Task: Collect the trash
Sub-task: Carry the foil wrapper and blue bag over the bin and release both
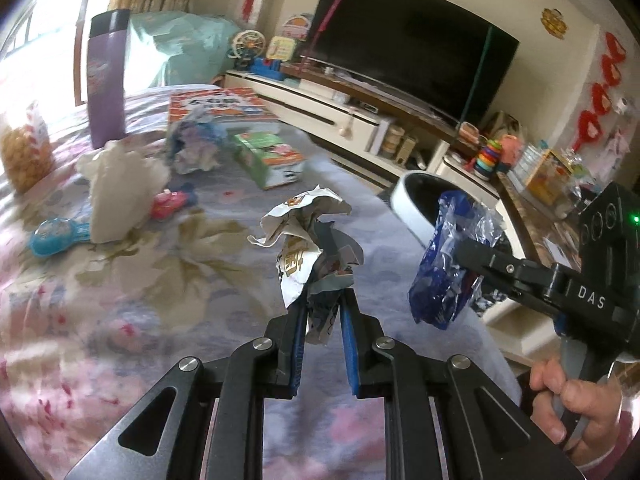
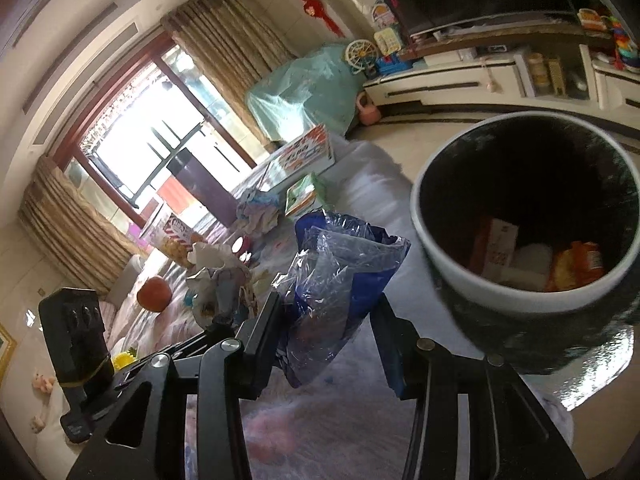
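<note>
Only rightward, bin [image 2: 440, 264] contents

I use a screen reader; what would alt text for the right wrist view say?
The right hand-held gripper holds a crumpled blue and clear plastic wrapper near an open white-rimmed bin with trash inside. Left of it, the left hand-held gripper holds crumpled paper above a floral cloth.

My left camera looks down my fingers across the flowered bedspread [image 1: 120, 280] toward the television [image 1: 408, 40] at upper right. My right camera tilts close over the bin [image 2: 452, 276], window at left. Both share the bedspread, bin and cabinet.
</note>
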The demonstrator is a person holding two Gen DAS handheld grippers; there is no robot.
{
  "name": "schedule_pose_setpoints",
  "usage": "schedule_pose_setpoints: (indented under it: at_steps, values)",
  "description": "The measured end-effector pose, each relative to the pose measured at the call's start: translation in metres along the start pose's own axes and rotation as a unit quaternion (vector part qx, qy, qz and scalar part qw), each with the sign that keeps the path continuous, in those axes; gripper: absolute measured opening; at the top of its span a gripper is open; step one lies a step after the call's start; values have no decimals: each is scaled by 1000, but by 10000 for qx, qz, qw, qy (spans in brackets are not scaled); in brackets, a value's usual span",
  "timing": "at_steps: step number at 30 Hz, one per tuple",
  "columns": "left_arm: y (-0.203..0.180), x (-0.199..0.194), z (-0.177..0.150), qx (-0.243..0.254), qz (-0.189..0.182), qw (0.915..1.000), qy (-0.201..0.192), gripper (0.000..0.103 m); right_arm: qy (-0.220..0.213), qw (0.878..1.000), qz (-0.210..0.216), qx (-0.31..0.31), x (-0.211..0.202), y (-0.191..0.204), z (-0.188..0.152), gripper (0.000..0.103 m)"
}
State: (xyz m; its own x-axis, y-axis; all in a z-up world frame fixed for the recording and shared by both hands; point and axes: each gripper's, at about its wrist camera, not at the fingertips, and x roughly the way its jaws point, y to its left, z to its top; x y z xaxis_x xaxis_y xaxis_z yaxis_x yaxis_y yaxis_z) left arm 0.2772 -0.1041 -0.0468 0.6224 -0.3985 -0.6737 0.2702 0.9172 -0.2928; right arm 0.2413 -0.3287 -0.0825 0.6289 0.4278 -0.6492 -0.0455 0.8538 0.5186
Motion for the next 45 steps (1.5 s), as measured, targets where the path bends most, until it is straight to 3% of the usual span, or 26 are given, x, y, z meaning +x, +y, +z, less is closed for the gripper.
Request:
schedule_pose_setpoints:
  at_steps: [24,45]
  values:
    - [-68,42,24,510,-480,9974,152,15,-539,9968,-545,231,-59,-56,14,45]
    - [-98,90,57,696,-611,9953,280,15,-607,9932,-923,371,-70,-103,38,45]
